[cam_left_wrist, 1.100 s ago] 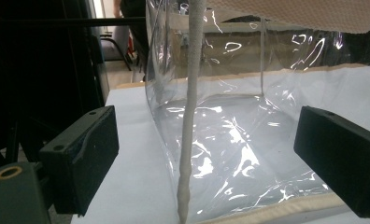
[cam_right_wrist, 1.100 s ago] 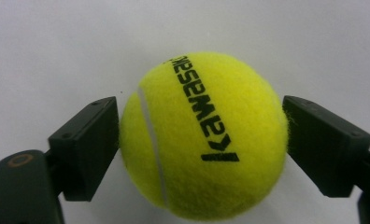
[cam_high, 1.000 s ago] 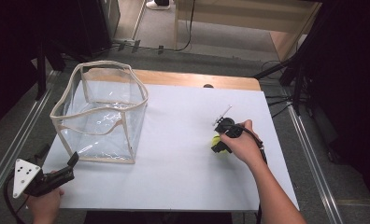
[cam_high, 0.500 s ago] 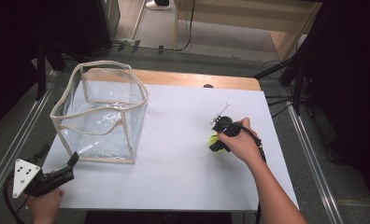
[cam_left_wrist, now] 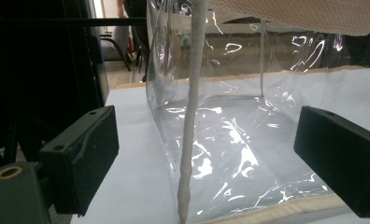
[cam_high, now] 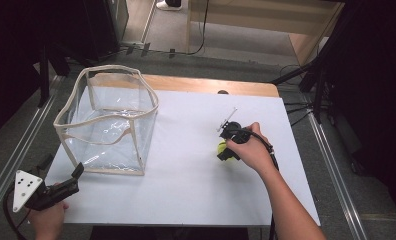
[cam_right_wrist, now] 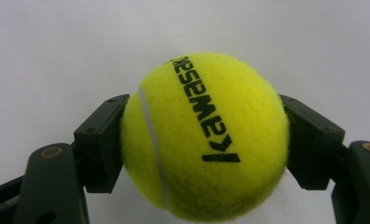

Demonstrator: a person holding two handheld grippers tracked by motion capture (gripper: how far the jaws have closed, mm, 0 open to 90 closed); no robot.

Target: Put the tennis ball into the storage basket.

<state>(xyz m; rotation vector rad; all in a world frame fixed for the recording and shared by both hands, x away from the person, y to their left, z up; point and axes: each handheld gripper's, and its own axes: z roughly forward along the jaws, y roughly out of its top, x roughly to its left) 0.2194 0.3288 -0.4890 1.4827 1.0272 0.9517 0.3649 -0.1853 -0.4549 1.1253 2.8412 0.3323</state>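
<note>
Plainly fuzzy yellow tennis ball (cam_right_wrist: 204, 137), black-lettered

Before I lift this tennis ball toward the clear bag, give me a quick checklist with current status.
1. Right tongs shut on the tennis ball, a pad on each side: ok.
2. Ball centred between the pads: ok.
3. Clear bag standing upright, mouth open: ok.
4. White tabletop between ball and bag free of obstacles: ok.
5. Left tongs open at the bag's near corner, not gripping it: ok if no steadying is needed.
6. Grip firm enough for lifting: cannot tell.
</note>
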